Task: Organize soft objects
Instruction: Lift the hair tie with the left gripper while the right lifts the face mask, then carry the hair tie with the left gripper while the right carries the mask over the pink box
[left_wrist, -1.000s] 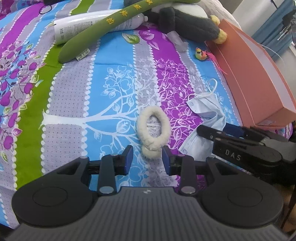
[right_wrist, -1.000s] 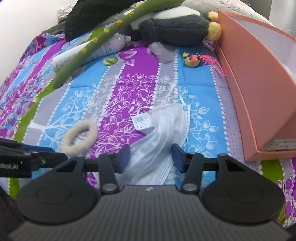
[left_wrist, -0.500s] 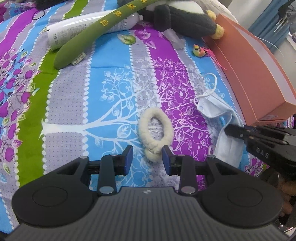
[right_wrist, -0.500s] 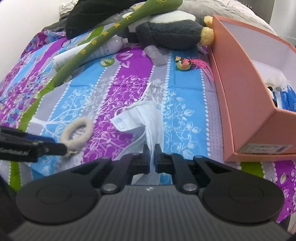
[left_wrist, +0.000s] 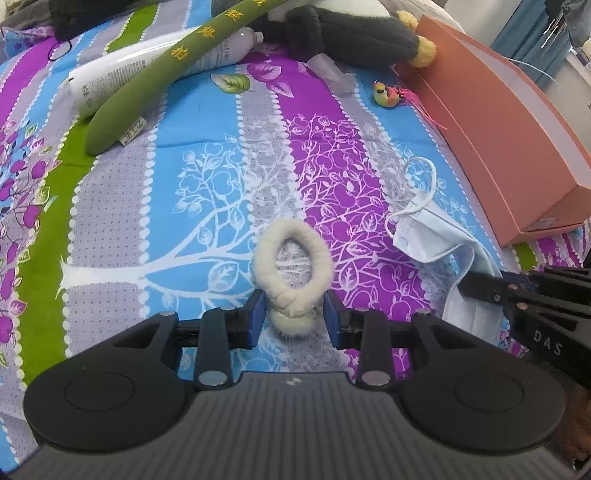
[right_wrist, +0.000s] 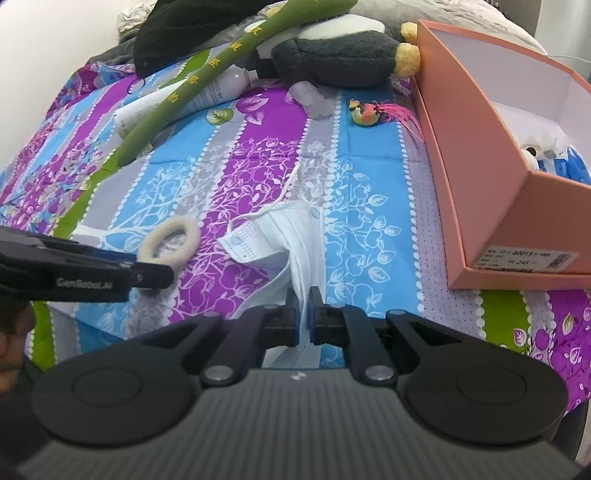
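Observation:
A cream fluffy hair scrunchie (left_wrist: 264, 258) lies on the striped floral bedspread (left_wrist: 207, 122). My left gripper (left_wrist: 293, 321) stands open around its near knotted end, and the blue pads do not press on it. A pale blue face mask (right_wrist: 288, 236) is pinched by its near edge in my right gripper (right_wrist: 303, 314), which is shut on it; the rest of the mask drapes onto the bed. In the left wrist view the mask (left_wrist: 424, 236) lies to the right of the scrunchie, with the right gripper (left_wrist: 480, 284) at its lower edge. The scrunchie (right_wrist: 194, 236) and the left gripper (right_wrist: 155, 275) show at the left of the right wrist view.
An open salmon cardboard box (right_wrist: 480, 177) stands on the right with small items inside. At the back lie a long green plush stick (left_wrist: 166, 74), a white tube (left_wrist: 122, 77), a grey penguin plush (right_wrist: 340, 62) and a small colourful bird toy (right_wrist: 365, 112).
My right gripper went from open around the mask to shut on it and pulled it a little up and to the right. The left gripper stayed around the scrunchie's end.

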